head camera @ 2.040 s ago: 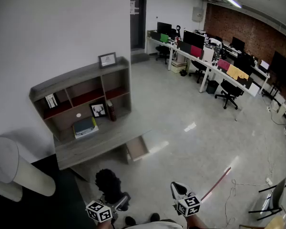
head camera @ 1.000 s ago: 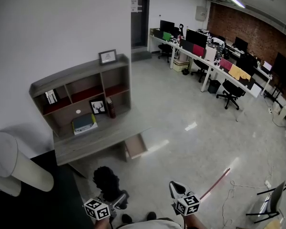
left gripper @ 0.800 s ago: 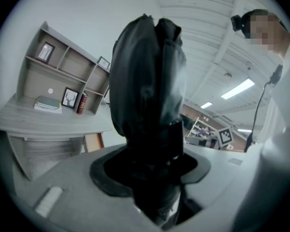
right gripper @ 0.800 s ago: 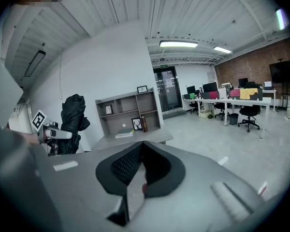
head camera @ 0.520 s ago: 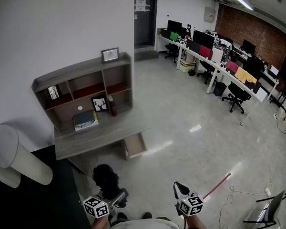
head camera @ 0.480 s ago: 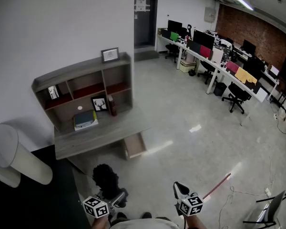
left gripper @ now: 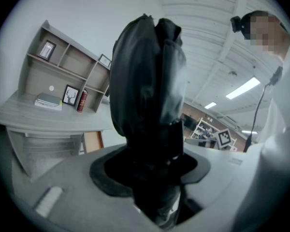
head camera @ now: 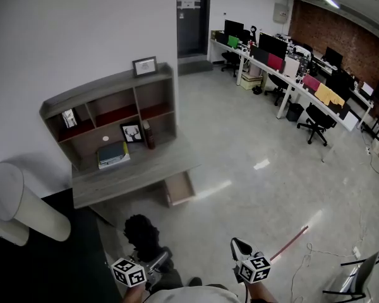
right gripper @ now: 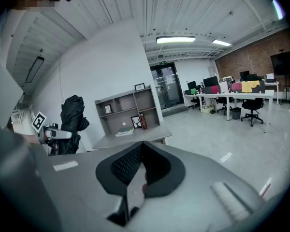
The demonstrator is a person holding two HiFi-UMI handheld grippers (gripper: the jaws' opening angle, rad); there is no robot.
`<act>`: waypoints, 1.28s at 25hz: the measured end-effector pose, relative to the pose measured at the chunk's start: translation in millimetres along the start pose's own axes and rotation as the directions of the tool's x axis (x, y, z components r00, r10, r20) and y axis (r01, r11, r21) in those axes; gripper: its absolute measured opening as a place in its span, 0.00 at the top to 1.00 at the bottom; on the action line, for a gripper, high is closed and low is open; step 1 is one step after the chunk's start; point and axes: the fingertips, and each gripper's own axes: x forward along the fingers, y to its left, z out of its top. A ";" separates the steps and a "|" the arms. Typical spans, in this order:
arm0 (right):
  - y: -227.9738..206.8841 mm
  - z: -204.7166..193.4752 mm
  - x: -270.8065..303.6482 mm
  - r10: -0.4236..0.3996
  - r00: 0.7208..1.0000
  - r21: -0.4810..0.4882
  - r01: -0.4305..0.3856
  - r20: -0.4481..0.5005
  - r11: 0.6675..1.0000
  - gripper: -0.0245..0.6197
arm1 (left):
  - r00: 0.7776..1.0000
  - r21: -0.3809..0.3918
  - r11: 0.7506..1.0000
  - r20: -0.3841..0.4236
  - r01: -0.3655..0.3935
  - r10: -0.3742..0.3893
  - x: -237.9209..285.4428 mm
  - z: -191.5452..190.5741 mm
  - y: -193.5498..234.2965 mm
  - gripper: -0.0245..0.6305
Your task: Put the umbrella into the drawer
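Note:
A black folded umbrella [head camera: 142,232] stands upright in my left gripper [head camera: 156,261], whose jaws are shut on its lower part. In the left gripper view the umbrella [left gripper: 147,81] fills the middle and hides the left gripper [left gripper: 152,153] tips. My right gripper [head camera: 240,250] is at the bottom right of centre, shut with nothing in it [right gripper: 141,146]. From the right gripper view the umbrella [right gripper: 72,115] shows at the left. The open drawer [head camera: 180,190] sticks out under the grey desk [head camera: 129,175], well ahead of both grippers.
A grey shelf unit [head camera: 107,115] with books and picture frames stands on the desk against the white wall. A white cylinder [head camera: 19,219] lies at the left. A red stick [head camera: 289,243] and cables lie on the floor at the right. Office desks and chairs [head camera: 290,74] line the back.
Both grippers have shifted slightly along the floor with the head view. The umbrella stays in the left gripper and the right stays shut.

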 end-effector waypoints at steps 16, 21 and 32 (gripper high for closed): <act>-16.1 36.4 110.7 -0.073 0.997 0.030 0.074 -0.026 0.997 0.95 | 0.998 -0.012 0.999 -0.042 0.036 -0.037 58.6 64.9 105.4 0.61; -15.7 47.9 145.7 -0.096 0.995 0.029 0.097 -0.038 0.995 0.95 | 0.996 -0.019 0.998 -0.062 0.063 -0.065 76.9 85.7 138.7 0.61; -7.1 62.2 217.0 -0.175 0.983 0.048 0.178 -0.062 0.983 0.95 | 0.983 -0.020 0.993 -0.138 0.119 -0.120 97.3 110.4 216.4 0.61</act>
